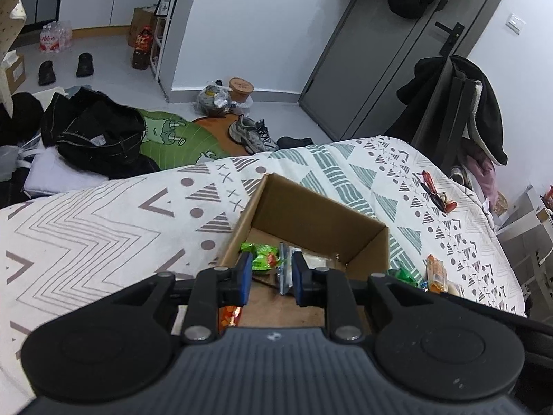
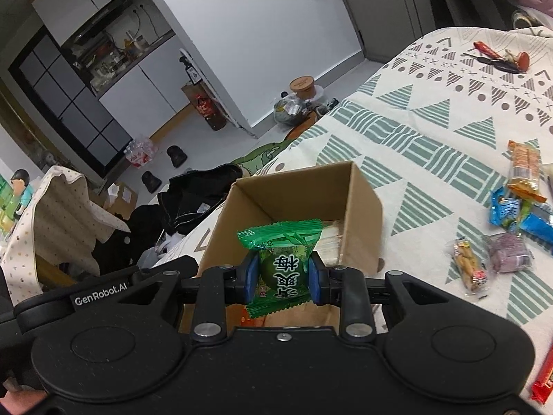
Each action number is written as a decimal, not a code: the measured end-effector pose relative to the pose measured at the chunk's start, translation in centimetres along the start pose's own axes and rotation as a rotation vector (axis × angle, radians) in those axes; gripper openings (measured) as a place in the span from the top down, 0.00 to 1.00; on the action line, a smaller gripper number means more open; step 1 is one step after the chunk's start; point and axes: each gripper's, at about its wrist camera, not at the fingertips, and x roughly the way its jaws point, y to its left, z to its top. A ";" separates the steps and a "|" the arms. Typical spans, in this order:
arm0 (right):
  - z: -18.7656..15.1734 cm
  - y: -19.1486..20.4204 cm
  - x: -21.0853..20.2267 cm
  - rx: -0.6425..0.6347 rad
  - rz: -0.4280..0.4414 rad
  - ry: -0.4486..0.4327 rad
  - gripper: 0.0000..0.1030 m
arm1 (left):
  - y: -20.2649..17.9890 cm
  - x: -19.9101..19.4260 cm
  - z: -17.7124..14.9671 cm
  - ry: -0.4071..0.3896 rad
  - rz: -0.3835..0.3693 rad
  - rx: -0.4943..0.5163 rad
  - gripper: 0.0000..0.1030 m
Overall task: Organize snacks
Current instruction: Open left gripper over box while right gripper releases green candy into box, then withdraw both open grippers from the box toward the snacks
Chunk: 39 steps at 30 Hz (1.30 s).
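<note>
Even indoor light, fisheye-bent edges.

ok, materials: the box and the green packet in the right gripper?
Box: plain brown cardboard, matte, with raw cut edges and folded corners. Green packet, held in the right gripper: looks like thin glossy plastic film, judging by glare, crinkles and serrated sealed ends; printed with Chinese characters.

Around the bed with its geometric-patterned cover, pale walls and a grey floor hold a dark grey door beyond its far edge, a green rug below, and kitchen cabinets farther off.
</note>
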 end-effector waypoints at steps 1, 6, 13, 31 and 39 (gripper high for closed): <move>0.0 0.1 0.0 0.001 -0.005 0.000 0.66 | 0.2 0.0 0.0 0.004 0.002 -0.004 0.76; -0.1 0.0 -0.5 0.006 -0.029 -0.001 0.58 | 0.6 -0.4 -0.2 0.015 0.023 -0.012 0.60; -0.3 -1.1 -2.8 -0.006 -0.062 -0.003 0.55 | 0.3 -1.2 -0.7 0.009 0.059 -0.009 0.28; -0.5 -7.2 -11.3 -0.016 -0.205 -0.061 0.21 | -4.6 -3.2 -2.7 0.016 0.032 0.066 0.04; -0.9 -10.2 -14.9 -0.017 -0.256 -0.082 0.04 | -7.8 -4.0 -3.9 0.011 -0.013 0.100 0.00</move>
